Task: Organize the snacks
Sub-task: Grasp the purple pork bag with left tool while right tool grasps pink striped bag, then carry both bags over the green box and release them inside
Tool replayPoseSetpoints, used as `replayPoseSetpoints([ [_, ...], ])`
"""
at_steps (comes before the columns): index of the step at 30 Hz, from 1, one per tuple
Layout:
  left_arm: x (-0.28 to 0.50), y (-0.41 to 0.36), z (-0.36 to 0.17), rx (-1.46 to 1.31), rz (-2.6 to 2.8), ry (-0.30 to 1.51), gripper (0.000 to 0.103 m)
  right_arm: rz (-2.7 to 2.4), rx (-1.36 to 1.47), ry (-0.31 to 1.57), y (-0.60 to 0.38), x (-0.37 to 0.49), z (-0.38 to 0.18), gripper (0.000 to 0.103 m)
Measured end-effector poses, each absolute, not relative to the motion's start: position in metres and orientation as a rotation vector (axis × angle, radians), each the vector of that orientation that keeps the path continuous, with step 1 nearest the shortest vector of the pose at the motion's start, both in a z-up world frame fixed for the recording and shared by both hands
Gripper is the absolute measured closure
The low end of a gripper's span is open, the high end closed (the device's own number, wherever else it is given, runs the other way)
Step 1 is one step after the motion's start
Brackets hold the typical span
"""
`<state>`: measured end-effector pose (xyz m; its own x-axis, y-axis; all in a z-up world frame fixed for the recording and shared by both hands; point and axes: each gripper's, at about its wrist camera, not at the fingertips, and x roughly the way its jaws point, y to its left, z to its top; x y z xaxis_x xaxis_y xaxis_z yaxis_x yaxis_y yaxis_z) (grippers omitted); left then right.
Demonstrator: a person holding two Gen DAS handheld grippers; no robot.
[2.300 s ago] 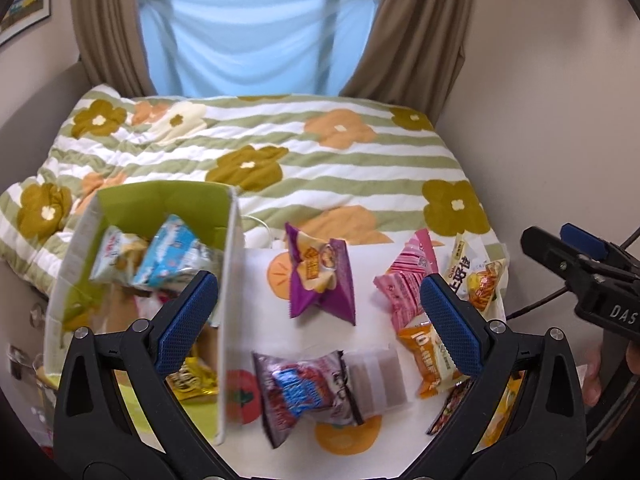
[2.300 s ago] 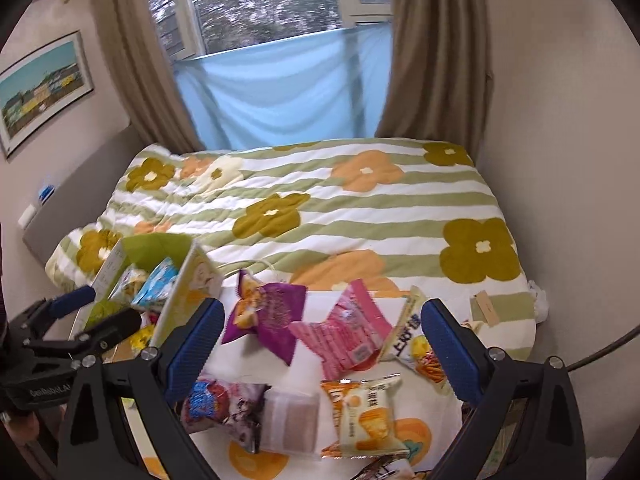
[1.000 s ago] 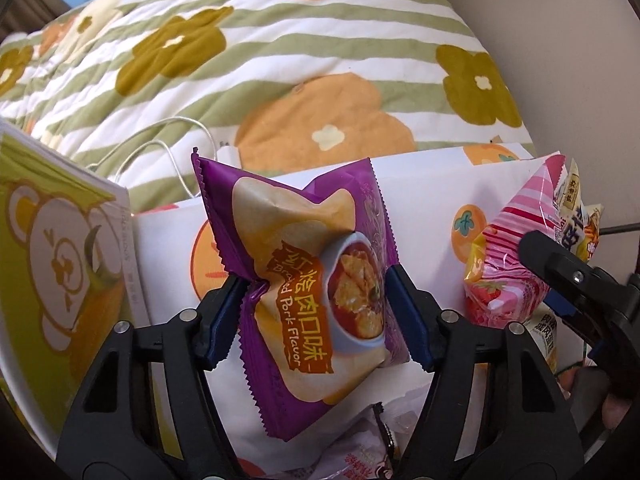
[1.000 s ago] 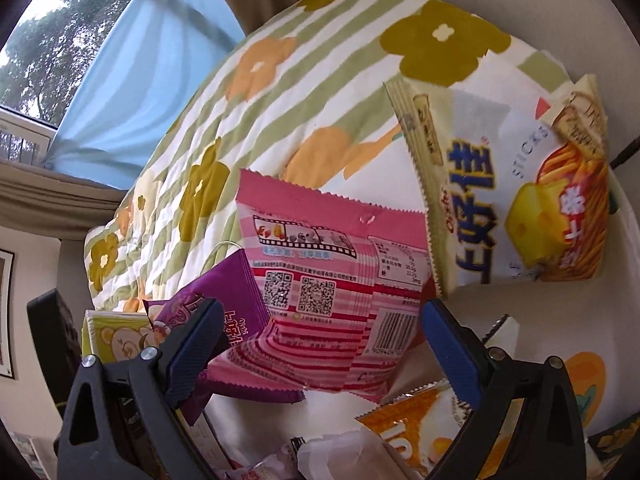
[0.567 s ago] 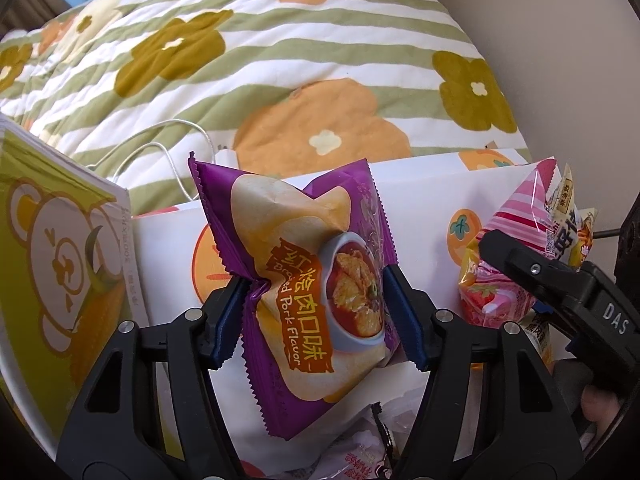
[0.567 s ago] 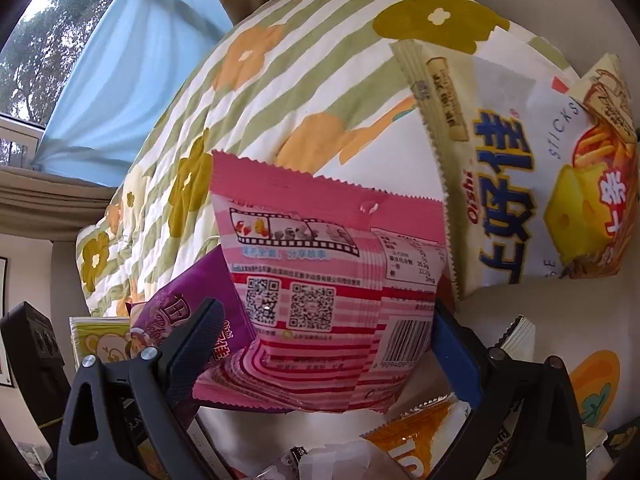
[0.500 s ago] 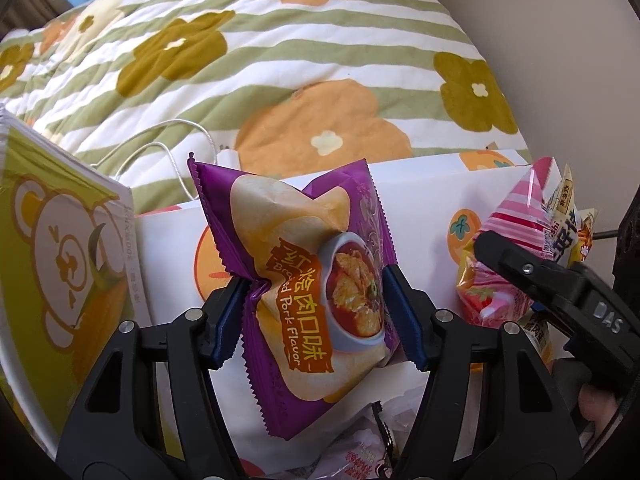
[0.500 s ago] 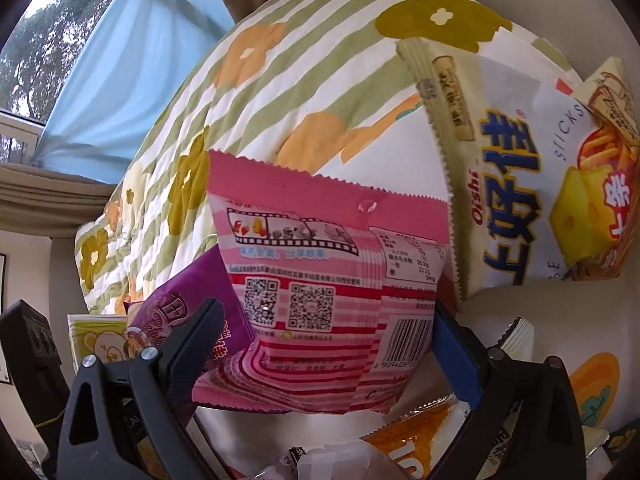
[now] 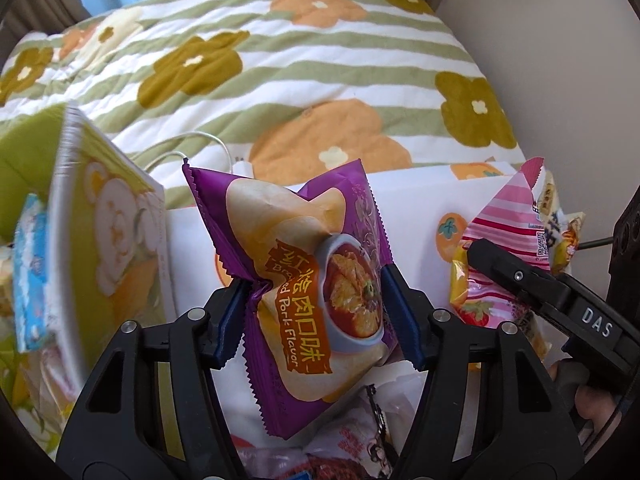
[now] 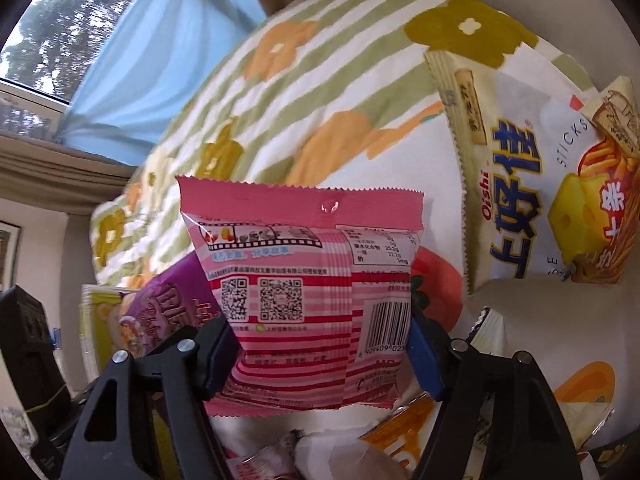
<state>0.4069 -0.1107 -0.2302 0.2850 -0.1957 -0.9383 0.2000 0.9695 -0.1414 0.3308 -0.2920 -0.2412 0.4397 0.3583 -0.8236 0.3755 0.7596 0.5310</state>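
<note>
Two grips live: left hand-held gripper (image 9: 316,318) is clenched on the purple chip bag (image 9: 308,280), pads pinching its waist so the film crumples inward; its jaws have just been closing, bag between them. Right hand-held gripper (image 10: 322,354) grasps the pink striped bag (image 10: 304,300) across its lower half, pads pressing both side edges; those jaws have just been closing too, on the bag. Both bags run long axis forward along the fingers, top seals pointing away from the cameras, bottoms hanging below the pads. Purple bag looks lifted clear of the white fruit-print sheet (image 9: 400,200) on the bed (image 9: 280,64); for the pink one I can't tell whether the bottom edge is off the sheet. Key relation: the green bear-print box (image 9: 100,232) stands open just to the left of the left hand-held gripper, with a blue packet (image 9: 30,272) already inside, so the left hand is the nearer one and probably drops first; the right has to cross over past it. Leftovers: yellow cheese-stick bag (image 10: 532,208) beyond the pink one to its right, orange packet (image 10: 404,444) below it. Risk: squeezed puffed bags could slip or pop.
</note>
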Motion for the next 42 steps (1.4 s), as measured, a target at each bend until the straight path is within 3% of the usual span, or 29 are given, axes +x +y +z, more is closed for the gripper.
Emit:
replayPoseSetpoints([
  [12, 0.346, -0.084, -0.132, -0.091, -0.180, 1.049, 0.044, 0.203, 0.621, 1.026, -0.276, 0.303, -0.159, 0.034],
  [22, 0.267, -0.012, -0.064, -0.200, -0.006, 0.889, 0.044, 0.436, 0.410, 0.962, -0.222, 0.281, -0.083, 0.034],
  [31, 0.232, 0.082, -0.061, -0.194, 0.091, 0.883, 0.044, 0.552, 0.345, 0.945, -0.136, 0.267, -0.069, 0.034],
  [42, 0.241, 0.175, -0.106, -0.128, 0.029, 1.020, 0.044, 0.478, 0.352, 0.983, -0.048, 0.262, -0.080, 0.034],
])
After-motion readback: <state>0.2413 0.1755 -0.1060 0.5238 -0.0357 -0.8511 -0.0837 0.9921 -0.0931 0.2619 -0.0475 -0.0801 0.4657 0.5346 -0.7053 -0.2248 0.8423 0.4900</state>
